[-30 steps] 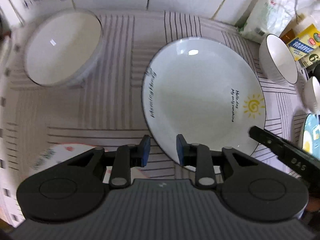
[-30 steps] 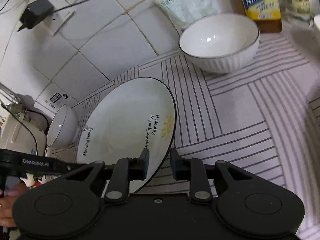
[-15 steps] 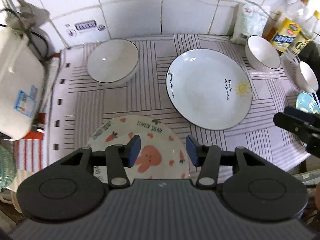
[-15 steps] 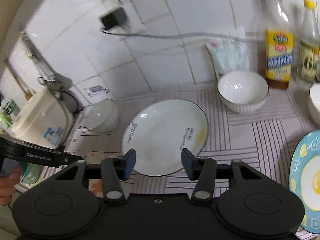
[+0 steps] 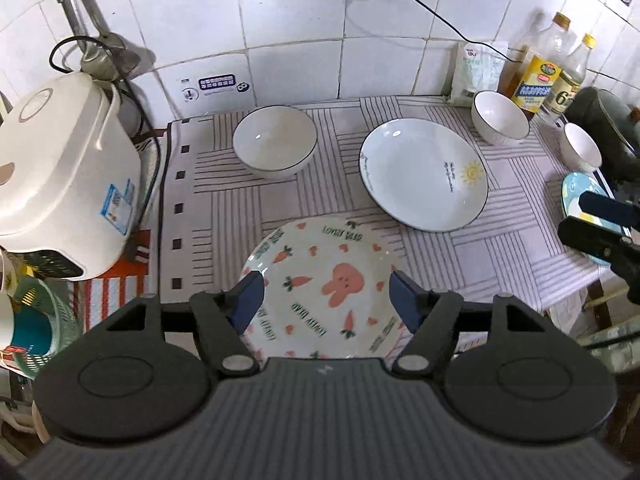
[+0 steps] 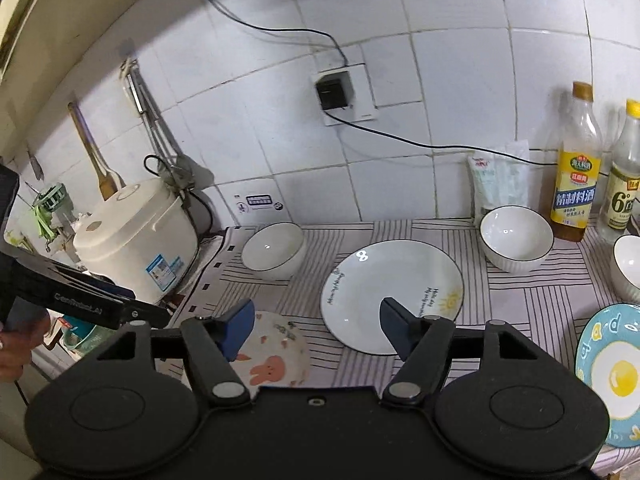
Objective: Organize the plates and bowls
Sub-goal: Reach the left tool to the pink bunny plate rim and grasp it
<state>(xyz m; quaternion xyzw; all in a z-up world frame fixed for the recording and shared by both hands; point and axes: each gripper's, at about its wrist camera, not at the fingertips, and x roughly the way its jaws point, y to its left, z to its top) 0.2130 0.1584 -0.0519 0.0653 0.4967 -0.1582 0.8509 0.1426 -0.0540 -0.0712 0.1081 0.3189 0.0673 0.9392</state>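
A white sun-print plate [image 5: 424, 174] [image 6: 394, 294] lies flat on the striped mat. In front of it sits a rabbit-and-carrot plate [image 5: 320, 292] [image 6: 272, 360]. A white bowl [image 5: 275, 142] [image 6: 273, 249] stands at the back left, another bowl [image 5: 500, 122] [image 6: 516, 242] at the back right, and a third bowl [image 5: 582, 153] [image 6: 628, 266] further right. A blue egg-print plate [image 5: 580, 200] [image 6: 612, 372] lies at the right edge. My left gripper [image 5: 325, 304] hovers high over the rabbit plate, jaws opening, nothing between them. My right gripper [image 6: 316, 326] hangs above the mat, jaws opening, empty.
A white rice cooker [image 5: 60, 192] [image 6: 136, 240] stands left of the mat, with a green basket [image 5: 44, 320] below it. Bottles [image 5: 540, 76] [image 6: 574, 172] and a white packet [image 6: 500, 184] line the tiled wall at the back right. A cable runs from a wall socket [image 6: 340, 96].
Both grippers let go of the sun-print plate's rim, opened wider, and rose up and back from it. The plate now lies flat on the mat.
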